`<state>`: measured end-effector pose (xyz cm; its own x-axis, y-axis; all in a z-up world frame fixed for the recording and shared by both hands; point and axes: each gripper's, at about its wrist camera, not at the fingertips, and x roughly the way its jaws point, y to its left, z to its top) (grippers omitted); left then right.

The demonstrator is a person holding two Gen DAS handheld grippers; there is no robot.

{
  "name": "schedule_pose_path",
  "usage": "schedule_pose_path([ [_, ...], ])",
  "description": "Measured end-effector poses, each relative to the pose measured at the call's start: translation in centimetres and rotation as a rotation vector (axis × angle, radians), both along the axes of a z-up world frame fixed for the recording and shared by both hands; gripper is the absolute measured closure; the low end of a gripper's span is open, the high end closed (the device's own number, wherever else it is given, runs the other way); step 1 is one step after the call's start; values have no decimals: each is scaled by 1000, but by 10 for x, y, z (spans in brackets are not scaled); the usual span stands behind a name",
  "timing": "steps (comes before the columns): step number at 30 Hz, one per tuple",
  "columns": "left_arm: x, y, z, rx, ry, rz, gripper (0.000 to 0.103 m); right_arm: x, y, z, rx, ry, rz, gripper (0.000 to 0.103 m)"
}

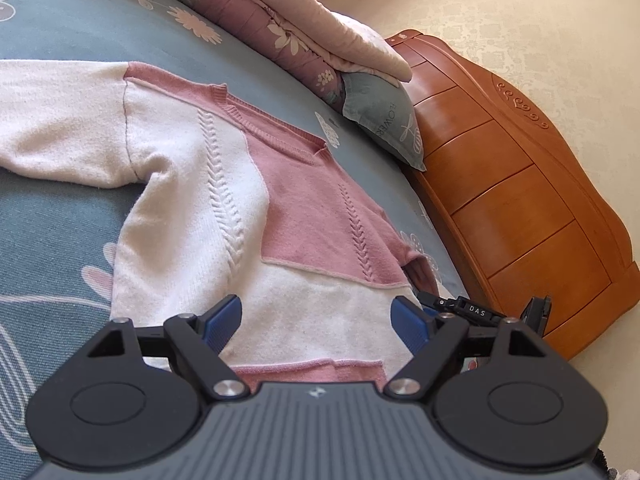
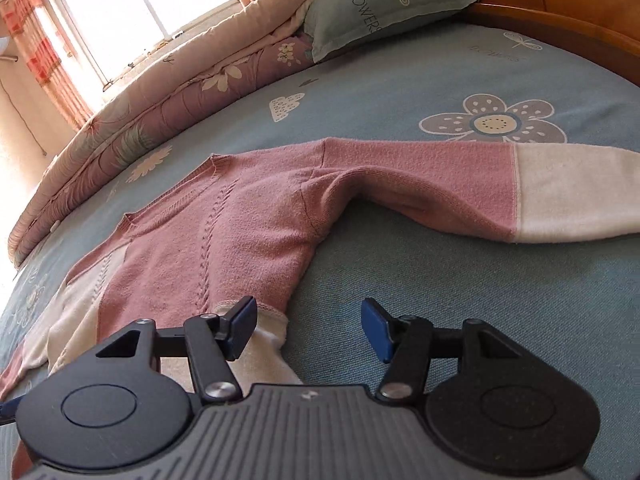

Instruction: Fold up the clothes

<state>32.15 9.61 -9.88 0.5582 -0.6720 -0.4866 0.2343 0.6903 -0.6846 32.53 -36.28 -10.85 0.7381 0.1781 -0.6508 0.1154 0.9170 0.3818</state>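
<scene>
A pink and cream knit sweater (image 1: 224, 200) lies flat on the blue bed sheet (image 1: 72, 24), collar away from me, both sleeves spread out. My left gripper (image 1: 318, 322) hovers open over the cream lower body near the hem, nothing between its blue pads. In the right wrist view the same sweater (image 2: 240, 224) shows its pink side and a pink-then-cream sleeve (image 2: 500, 188) stretched to the right. My right gripper (image 2: 308, 328) is open at the sweater's lower side edge, its left pad over the cream hem corner, its right pad over bare sheet.
A folded floral quilt (image 1: 288, 20) and a grey-green pillow (image 1: 380, 116) lie along the far side of the bed. A wooden headboard (image 1: 520, 184) stands to the right. The right wrist view shows a bright window (image 2: 132, 12) with curtains beyond the quilt (image 2: 168, 92).
</scene>
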Motion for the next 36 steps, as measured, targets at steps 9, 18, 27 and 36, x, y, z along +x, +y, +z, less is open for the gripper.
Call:
schedule_pose_path([
  [9, 1, -6, -4, 17, 11, -19, 21, -7, 60, -10, -327, -12, 122, 40],
  [18, -1, -10, -6, 30, 17, -30, 21, -11, 83, -6, -625, -25, 196, 35],
  [27, -2, -15, -7, 45, 17, -42, 21, -12, 80, -3, -433, 22, 257, 79],
  [36, -3, -13, -5, 32, 13, -42, 21, -12, 75, 9, -494, 24, 203, 89],
])
